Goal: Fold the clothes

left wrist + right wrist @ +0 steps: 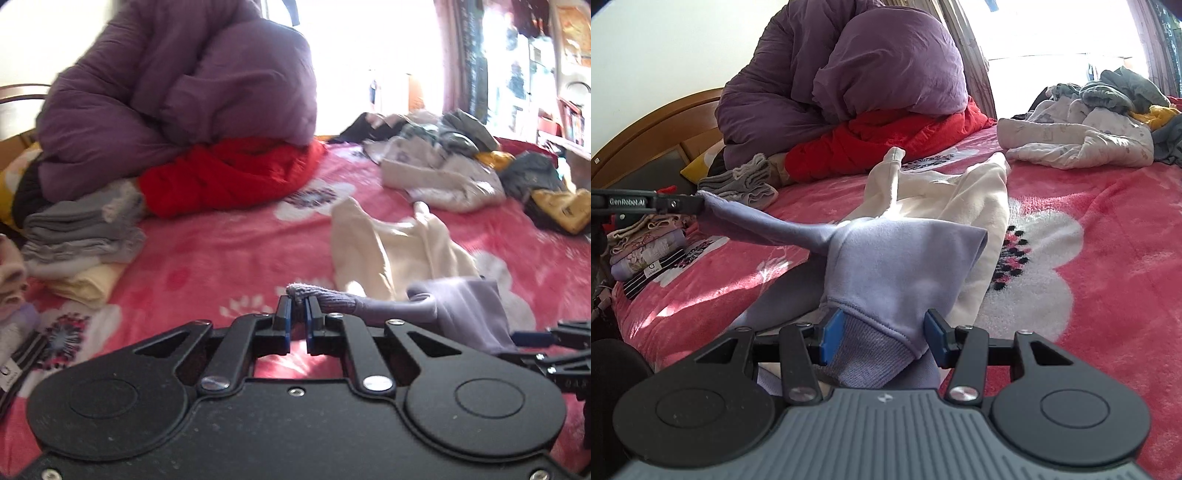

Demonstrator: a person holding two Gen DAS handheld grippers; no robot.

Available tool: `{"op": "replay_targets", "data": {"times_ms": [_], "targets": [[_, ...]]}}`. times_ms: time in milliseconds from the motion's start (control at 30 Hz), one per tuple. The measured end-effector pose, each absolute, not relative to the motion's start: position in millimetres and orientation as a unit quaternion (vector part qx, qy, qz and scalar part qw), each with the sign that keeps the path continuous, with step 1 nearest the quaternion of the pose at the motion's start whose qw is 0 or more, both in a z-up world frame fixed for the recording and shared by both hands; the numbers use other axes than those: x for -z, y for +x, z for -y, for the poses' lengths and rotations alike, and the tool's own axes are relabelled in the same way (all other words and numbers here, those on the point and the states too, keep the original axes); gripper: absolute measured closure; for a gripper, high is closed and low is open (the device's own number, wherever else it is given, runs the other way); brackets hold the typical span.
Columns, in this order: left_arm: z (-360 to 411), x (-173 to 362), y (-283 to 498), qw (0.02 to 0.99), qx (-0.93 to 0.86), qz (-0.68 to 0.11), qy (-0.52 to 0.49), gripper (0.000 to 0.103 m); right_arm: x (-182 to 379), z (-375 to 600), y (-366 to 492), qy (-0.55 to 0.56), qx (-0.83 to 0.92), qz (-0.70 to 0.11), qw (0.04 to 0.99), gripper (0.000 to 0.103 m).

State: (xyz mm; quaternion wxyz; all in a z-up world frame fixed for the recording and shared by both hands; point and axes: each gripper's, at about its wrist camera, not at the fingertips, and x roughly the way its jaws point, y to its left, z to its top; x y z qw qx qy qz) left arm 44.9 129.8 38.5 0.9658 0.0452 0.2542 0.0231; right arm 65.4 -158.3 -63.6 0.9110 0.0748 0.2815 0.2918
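Observation:
A lilac sweatshirt [886, 258] hangs stretched between my two grippers above the pink bed. My left gripper [298, 308] is shut on its ribbed cuff [325, 299]; it also shows in the right wrist view [696, 203] at the far left, pulling the sleeve taut. My right gripper [881, 334] has its jaws wide apart with the ribbed hem [871, 354] lying between them; the pads do not press the cloth. A cream garment [945, 199] lies spread on the bed behind the sweatshirt, also in the left wrist view [384, 251].
A purple duvet [177, 88] on a red quilt [229, 177] fills the bed's far side. Folded stacks [81, 236] lie at left, also in the right wrist view [646, 243]. A heap of unfolded clothes [450, 162] lies far right. A wooden headboard [653, 125] stands at left.

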Motion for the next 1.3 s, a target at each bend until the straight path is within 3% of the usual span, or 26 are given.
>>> {"op": "replay_targets", "data": {"times_ms": [500,1200,1233,1300], "targets": [[-228.0,-56.4,54.4,0.958,-0.098,-0.269,-0.017,0.097,69.3,156.6,69.9,0.073,-0.291,-0.292,0.908,0.05],[-299.5,-59.1,96.2,0.93,-0.135,-0.343,-0.002,0.102,76.4,154.8,76.7,0.071,-0.293,-0.301,0.905,0.043],[-301.8,-54.1,96.2,0.928,-0.142,-0.344,-0.014,0.095,76.6,154.7,77.0,0.071,-0.293,-0.301,0.905,0.043],[-307.3,-40.7,93.1,0.925,-0.143,-0.35,-0.048,0.072,76.8,154.0,77.4,0.071,-0.293,-0.302,0.905,0.042]]}}
